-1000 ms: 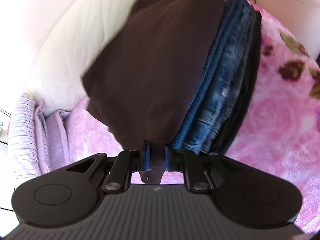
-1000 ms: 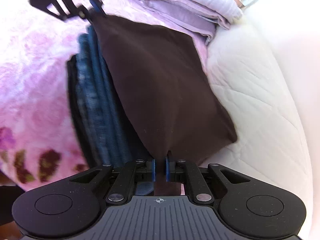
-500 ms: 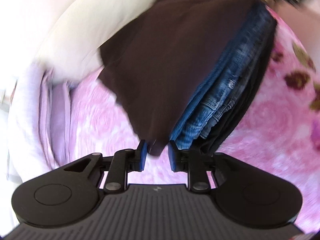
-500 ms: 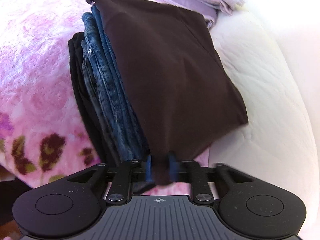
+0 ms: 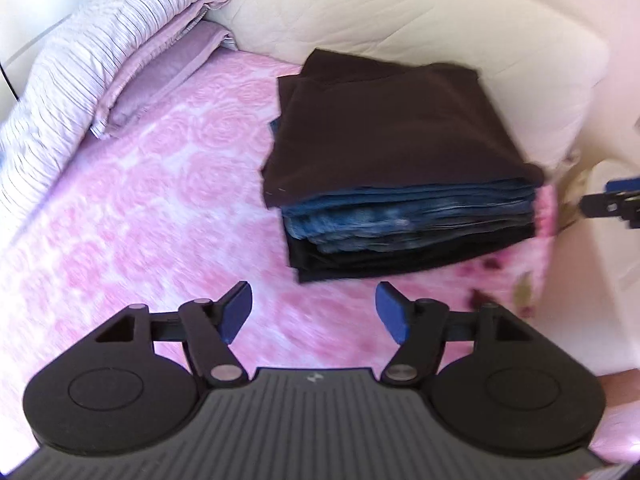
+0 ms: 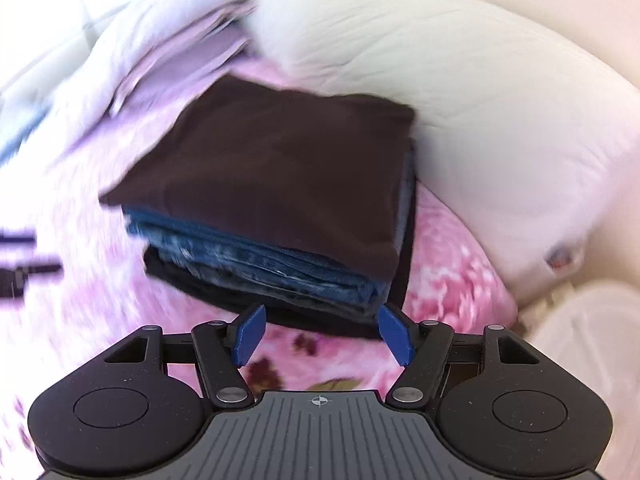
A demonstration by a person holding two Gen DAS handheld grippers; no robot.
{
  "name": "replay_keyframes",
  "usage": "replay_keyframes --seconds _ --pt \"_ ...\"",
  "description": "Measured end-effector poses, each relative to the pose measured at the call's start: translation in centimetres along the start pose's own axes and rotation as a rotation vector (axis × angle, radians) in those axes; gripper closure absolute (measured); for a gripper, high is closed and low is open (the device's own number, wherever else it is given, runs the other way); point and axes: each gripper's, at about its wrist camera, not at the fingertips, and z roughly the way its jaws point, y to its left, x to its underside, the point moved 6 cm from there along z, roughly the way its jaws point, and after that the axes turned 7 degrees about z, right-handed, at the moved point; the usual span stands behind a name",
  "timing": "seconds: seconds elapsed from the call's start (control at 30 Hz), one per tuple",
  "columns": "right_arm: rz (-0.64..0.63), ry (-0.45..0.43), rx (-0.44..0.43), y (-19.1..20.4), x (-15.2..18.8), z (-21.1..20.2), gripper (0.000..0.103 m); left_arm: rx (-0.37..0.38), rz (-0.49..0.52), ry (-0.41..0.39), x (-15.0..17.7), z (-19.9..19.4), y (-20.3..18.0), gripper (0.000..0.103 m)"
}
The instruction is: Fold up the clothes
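Your left gripper point(image 5: 312, 312) and right gripper point(image 6: 322, 332) are both opening, jaws wide apart with nothing between them. The brown garment point(image 5: 384, 128) lies flat atop the folded jeans point(image 5: 400, 216) and a black garment point(image 5: 400, 256) on the pink bed point(image 5: 160, 200), its long side running along the white pillow point(image 5: 400, 20).

A folded dark brown garment point(image 5: 396, 132) tops folded blue jeans point(image 5: 408, 216) on the pink floral blanket point(image 5: 160, 208), a cream quilted cushion point(image 5: 400, 12) behind.
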Motion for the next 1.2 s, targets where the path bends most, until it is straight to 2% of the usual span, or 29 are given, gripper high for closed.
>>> replay_keyframes --seconds 0.03,0.17,0.27,0.43,0.6,0.83,1.03,1.2 --pt "0.022 -0.018 0.009 0.4 0.3 -1.2 0.036 0.02 -0.003 -0.008 0.3 -1.0 -0.3 0.038" --pt "0.09 -0.082 0.035 2.5 1.8 -5.8 0.036 -0.007 0.036 -0.081 1.8 -5.3 -1.3 0.035" --pt "0.102 -0.108 0.034 4.7 3.2 -8.7 0.036 -0.002 0.02 -0.116 3.0 -8.2 -1.3 0.035" --pt "0.112 -0.133 0.042 7.8 5.0 -12.2 0.036 -0.03 -0.006 -0.128 4.4 -11.8 -0.6 0.035" --pt "0.113 -0.141 0.055 9.4 5.9 -14.5 0.036 -0.05 0.02 -0.122 4.5 -14.1 -0.3 0.035" --pt "0.094 -0.155 0.063 10.3 5.6 -15.6 0.036 -0.066 0.0 -0.145 3.7 -15.3 -0.4 0.035" --pt "0.085 -0.164 0.06 10.5 5.5 -16.1 0.036 -0.125 0.047 -0.137 3.5 -15.4 -1.4 0.035" --pt "0.087 -0.156 0.07 10.4 5.6 -16.2 0.036 -0.112 0.032 -0.119 3.3 -15.4 -1.7 0.035"
